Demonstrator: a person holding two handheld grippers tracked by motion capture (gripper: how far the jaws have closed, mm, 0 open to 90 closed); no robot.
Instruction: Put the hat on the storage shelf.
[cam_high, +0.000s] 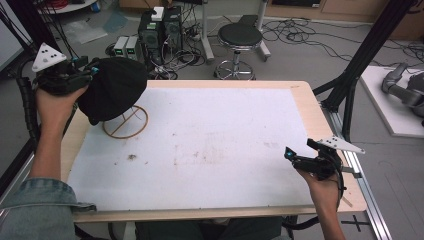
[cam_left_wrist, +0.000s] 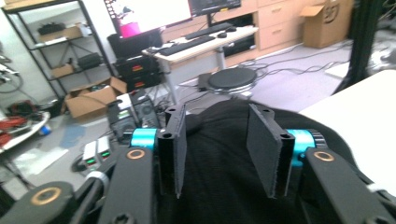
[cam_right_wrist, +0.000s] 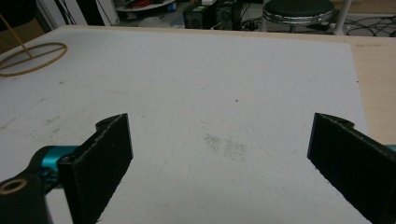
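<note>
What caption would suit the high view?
Left gripper at a black fabric hat on a thin wooden ring stand; right gripper waits open.

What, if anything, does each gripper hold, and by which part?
The left gripper is at the black hat, jaws astride its fabric; a firm grip cannot be told. The right gripper holds nothing.

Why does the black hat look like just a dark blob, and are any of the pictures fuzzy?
High view: the black hat on its wooden stand is so dark that its folds vanish against the bright white mat. Left gripper view: the hat and jaws look soft and blurry. Right gripper view: the mat's specks look sharper.
</note>
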